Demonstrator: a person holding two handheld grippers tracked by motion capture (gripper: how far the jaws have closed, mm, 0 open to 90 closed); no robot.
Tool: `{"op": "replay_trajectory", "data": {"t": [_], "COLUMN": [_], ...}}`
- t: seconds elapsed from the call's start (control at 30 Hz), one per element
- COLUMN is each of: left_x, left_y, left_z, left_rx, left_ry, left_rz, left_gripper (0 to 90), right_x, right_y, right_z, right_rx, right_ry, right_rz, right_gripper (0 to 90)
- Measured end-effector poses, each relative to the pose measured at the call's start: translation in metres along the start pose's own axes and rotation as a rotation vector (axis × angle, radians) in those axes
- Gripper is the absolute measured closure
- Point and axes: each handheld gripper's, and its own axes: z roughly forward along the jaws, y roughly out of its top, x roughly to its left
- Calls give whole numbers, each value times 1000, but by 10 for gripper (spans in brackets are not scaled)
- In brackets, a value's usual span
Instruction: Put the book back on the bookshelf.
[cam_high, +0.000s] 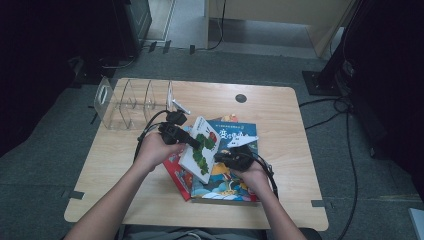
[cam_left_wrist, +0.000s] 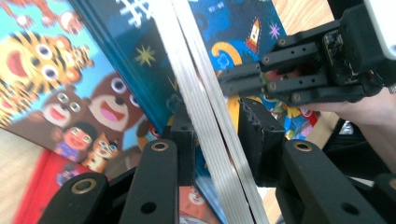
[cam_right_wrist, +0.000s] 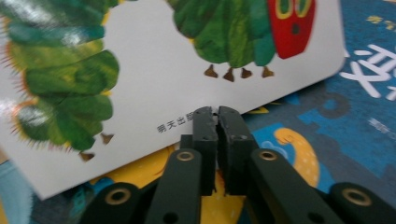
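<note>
A white board book with a green caterpillar (cam_high: 202, 147) is tilted up off a blue picture book (cam_high: 241, 131) in the middle of the table. My left gripper (cam_high: 196, 144) is shut on its left edge. In the left gripper view my left gripper (cam_left_wrist: 215, 135) has a pad on each side of the thick white page block (cam_left_wrist: 201, 107). My right gripper (cam_high: 220, 157) sits at the book's lower right edge. In the right gripper view my right gripper (cam_right_wrist: 216, 114) has its jaws almost together with nothing between them, tips at the white cover (cam_right_wrist: 154, 79) and above the blue book (cam_right_wrist: 327, 121).
A clear acrylic file rack (cam_high: 132, 102) stands at the table's back left. A red book (cam_high: 177, 175) lies under the blue one, nearer the front. The wooden table (cam_high: 280, 110) has bare room at the right and back. Cables run across the floor.
</note>
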Motion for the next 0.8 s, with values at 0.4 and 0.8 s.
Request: {"op": "replay_trajectory", "data": {"t": [0.4, 0.8], "left_x": [-3, -3], "left_y": [7, 0], "left_z": [-14, -31], "left_rx": [63, 57], "left_ry": [26, 94], "left_rz": [87, 129], "left_gripper": [778, 778], "right_x": [3, -1], "right_y": [2, 2], "right_z": [-1, -4], "right_rx": [17, 14], "right_ry": [-18, -85], "right_rz": [-68, -77], "right_gripper": [646, 519]}}
